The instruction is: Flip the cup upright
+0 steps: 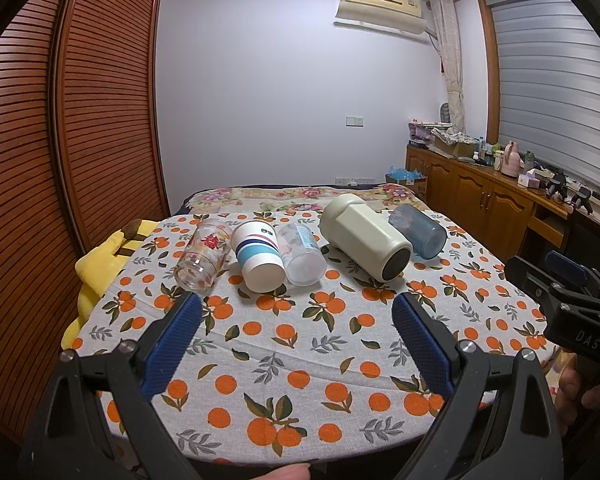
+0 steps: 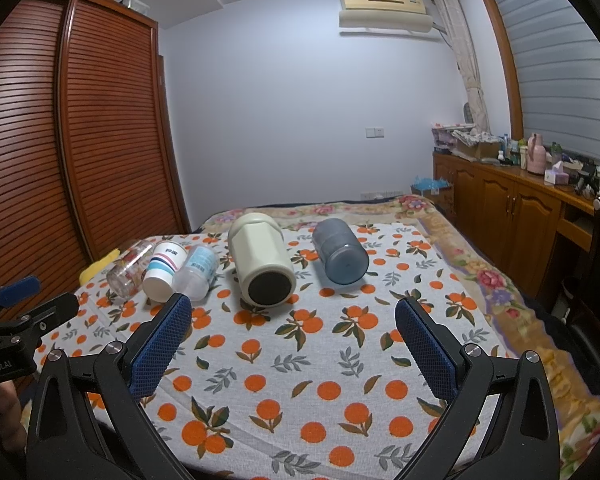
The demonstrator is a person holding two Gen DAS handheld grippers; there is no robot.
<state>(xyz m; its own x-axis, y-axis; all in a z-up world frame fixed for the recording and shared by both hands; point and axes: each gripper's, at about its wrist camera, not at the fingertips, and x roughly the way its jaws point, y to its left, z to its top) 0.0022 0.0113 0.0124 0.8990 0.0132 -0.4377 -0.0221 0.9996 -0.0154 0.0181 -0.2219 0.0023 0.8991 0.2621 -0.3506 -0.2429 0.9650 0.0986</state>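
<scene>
Several cups lie on their sides in a row on the orange-print cloth: a clear glass with red flowers (image 1: 200,258) (image 2: 129,269), a white cup with blue stripes (image 1: 259,256) (image 2: 163,270), a clear plastic cup with a blue label (image 1: 302,254) (image 2: 198,272), a large cream flask (image 1: 366,236) (image 2: 262,262) and a smoky blue cup (image 1: 418,230) (image 2: 340,250). My left gripper (image 1: 296,310) is open and empty, short of the cups. My right gripper (image 2: 292,312) is open and empty, in front of the cream flask.
The cloth-covered table (image 1: 292,364) stands against a flowered bed (image 2: 480,272). A yellow plush toy (image 1: 100,264) lies at the table's left edge. A louvred wardrobe (image 1: 60,140) is on the left, a wooden cabinet (image 2: 512,208) with clutter on the right.
</scene>
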